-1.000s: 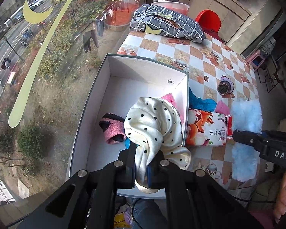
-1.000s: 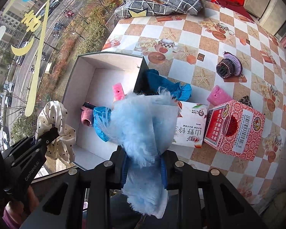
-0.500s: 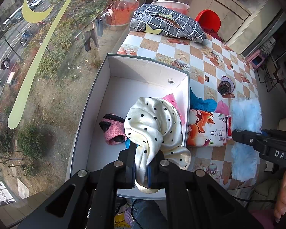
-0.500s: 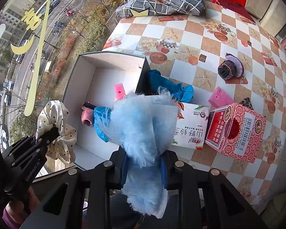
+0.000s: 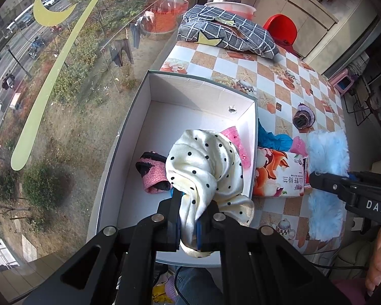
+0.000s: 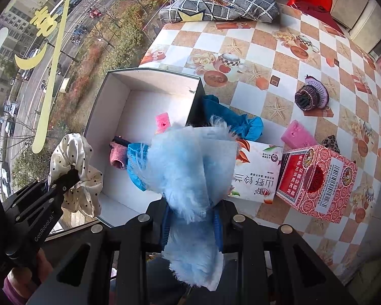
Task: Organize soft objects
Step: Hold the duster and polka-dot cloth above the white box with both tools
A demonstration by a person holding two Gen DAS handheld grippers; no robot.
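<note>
The left gripper (image 5: 189, 225) is clamped on a cream polka-dot scrunchie (image 5: 205, 167), a smooth, satiny ruffle of fabric that twists up out of the jaws and bunches above them, with one frilled end hanging down past the fingertips. The scrunchie hangs over the near part of a white cardboard box (image 5: 185, 86), a stiff rectangular tray with dark outer walls and a matte, bare white floor across its far half. On the box floor just left of the gripper lies a pink and black knit sock (image 5: 152, 170), nubbly and rolled, and a pink sponge (image 5: 237, 143) with a pitted surface leans against the right wall; a crumpled blue cloth (image 6: 136, 166) lies beside the sock. The right gripper (image 6: 190, 225) is closed tight on a fluffy light-blue duster cloth (image 6: 190, 160), long-piled and wispy at its edges with a flat white backing, which stands up out of the jaws above the box's near right corner. Just right of the box wall, on the checkered tablecloth (image 6: 264, 48), lie a teal cloth (image 6: 231, 122), a glossy tissue pack (image 6: 256, 175), a second pink sponge (image 6: 298, 133) and a red patterned carton (image 6: 317, 180), crowded close together. Farther out a small crocheted hat (image 6: 312, 96) sits alone among open squares, and a grey plaid cushion (image 6: 221, 2) lies at the far edge. The box's left wall runs along the table edge against the window glass (image 5: 63, 81).
</note>
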